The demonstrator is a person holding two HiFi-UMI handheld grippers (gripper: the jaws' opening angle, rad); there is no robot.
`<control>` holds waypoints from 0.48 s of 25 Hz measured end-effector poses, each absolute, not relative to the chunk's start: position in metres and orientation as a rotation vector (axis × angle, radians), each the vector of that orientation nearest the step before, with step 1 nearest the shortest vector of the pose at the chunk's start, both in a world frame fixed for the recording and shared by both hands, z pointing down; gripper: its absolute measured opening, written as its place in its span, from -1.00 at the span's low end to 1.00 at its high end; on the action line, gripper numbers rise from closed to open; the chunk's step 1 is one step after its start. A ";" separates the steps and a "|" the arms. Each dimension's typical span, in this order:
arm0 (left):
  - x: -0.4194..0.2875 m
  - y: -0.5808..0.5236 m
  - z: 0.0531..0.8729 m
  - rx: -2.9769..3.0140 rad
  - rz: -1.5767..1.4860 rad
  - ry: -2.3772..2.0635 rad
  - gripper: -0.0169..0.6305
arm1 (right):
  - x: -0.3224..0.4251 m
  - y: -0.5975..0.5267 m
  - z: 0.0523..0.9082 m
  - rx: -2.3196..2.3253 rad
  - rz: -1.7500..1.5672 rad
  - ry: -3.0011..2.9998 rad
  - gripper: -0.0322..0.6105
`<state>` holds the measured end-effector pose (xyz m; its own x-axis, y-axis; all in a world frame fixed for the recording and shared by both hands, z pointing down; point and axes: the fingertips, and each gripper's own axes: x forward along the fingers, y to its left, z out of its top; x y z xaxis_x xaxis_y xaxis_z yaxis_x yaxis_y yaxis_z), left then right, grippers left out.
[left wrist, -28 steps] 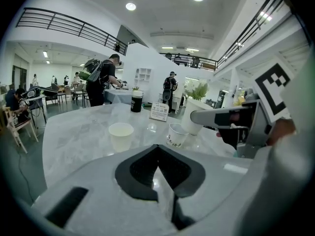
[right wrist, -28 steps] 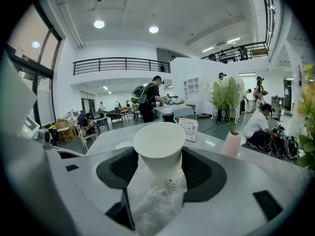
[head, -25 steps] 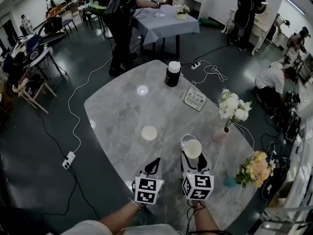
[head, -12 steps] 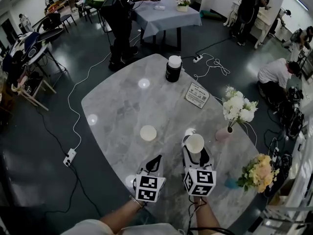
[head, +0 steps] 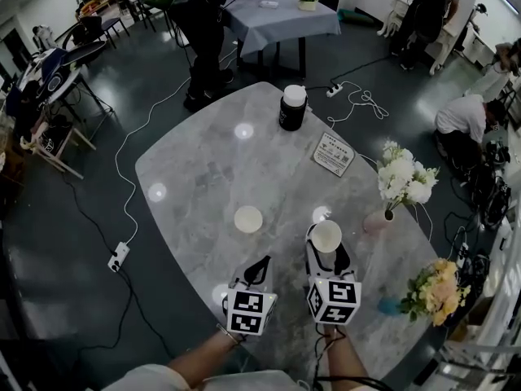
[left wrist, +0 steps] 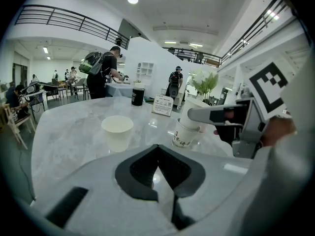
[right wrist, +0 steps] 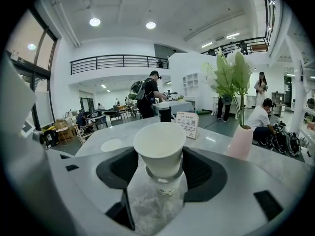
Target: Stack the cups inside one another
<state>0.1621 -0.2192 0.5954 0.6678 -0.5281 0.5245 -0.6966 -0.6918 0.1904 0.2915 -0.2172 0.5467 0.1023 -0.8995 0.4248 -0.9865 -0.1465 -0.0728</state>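
Observation:
On the marble table point(head: 195, 177) a plain white paper cup point(head: 248, 219) point(left wrist: 117, 132) stands alone and upright. My right gripper point(head: 326, 246) point(right wrist: 160, 156) is shut on a second white cup point(head: 326, 235) point(right wrist: 160, 149), its pads against the cup's sides. That cup's bottom sits in the mouth of a printed cup point(right wrist: 165, 182) point(left wrist: 184, 134), which leans on the table below it. My left gripper point(head: 258, 266) point(left wrist: 157, 150) hovers shut and empty, nearer me than the lone cup and left of the right gripper.
A black jar with a white lid point(head: 291, 107) stands at the table's far end and a sign card point(head: 334, 153) to its right. Right of my right gripper are a pink vase of white flowers point(head: 376, 221) and a yellow bouquet point(head: 435, 287). People stand around the room.
Both grippers have sunk a little toward the table, the right one still carrying its cup. The lone cup has stayed put.

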 end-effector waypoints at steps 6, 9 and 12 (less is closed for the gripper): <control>0.157 -0.220 0.599 2.493 0.622 -0.982 -0.93 | 0.292 -0.217 0.555 2.139 0.544 -1.845 -0.12; 0.157 -0.219 0.599 2.490 0.616 -0.989 -0.93 | 0.292 -0.215 0.563 2.131 0.582 -1.830 -0.04; 0.155 -0.214 0.604 2.483 0.640 -0.975 -0.93 | 0.290 -0.213 0.566 2.132 0.604 -1.831 -0.02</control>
